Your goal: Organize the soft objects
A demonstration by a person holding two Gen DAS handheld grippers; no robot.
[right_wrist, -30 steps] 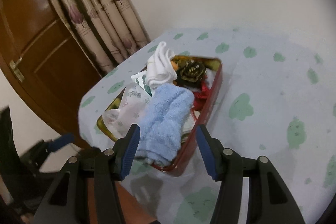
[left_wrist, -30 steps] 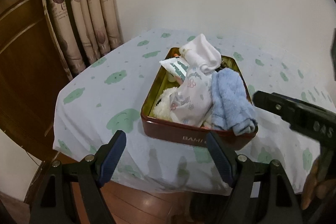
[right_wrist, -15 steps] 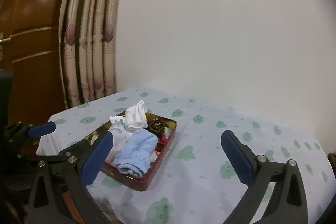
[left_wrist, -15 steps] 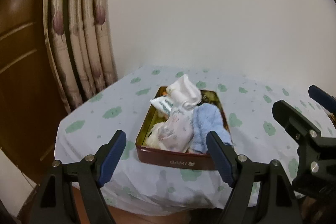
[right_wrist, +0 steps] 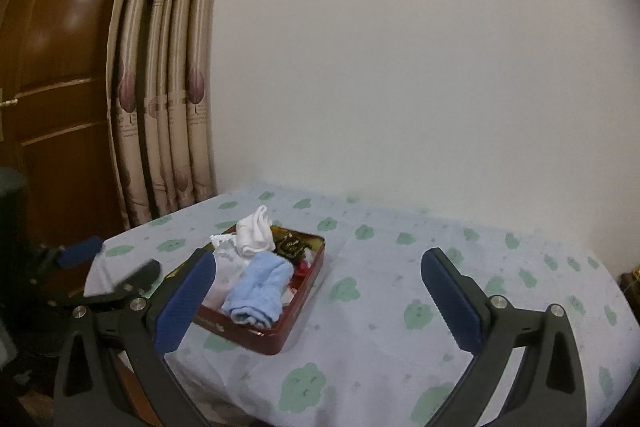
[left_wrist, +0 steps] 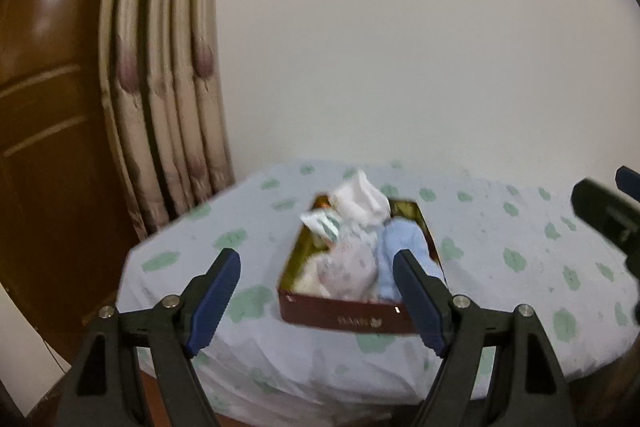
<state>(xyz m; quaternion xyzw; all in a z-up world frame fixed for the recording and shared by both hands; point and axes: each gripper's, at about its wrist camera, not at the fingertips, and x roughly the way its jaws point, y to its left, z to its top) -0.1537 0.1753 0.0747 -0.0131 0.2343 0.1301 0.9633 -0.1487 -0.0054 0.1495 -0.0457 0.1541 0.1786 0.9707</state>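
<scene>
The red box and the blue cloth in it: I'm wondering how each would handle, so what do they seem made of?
The red box looks like painted metal, a tin: thin rigid walls, glossy outside, gold sheen inside. The blue cloth looks like terry or fleece: matte, fuzzy, slumping in soft folds. Blur leaves the weave unclear.

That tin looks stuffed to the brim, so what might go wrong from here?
1. The blue towel droops over the near rim of the red tin; a nudge may tip it onto the tablecloth.
2. The white sock sits high on the pile and may topple.
3. The tin lies near the table's edge, so pushing it might slide it off. Both tongs, left and right, are open and empty.
</scene>
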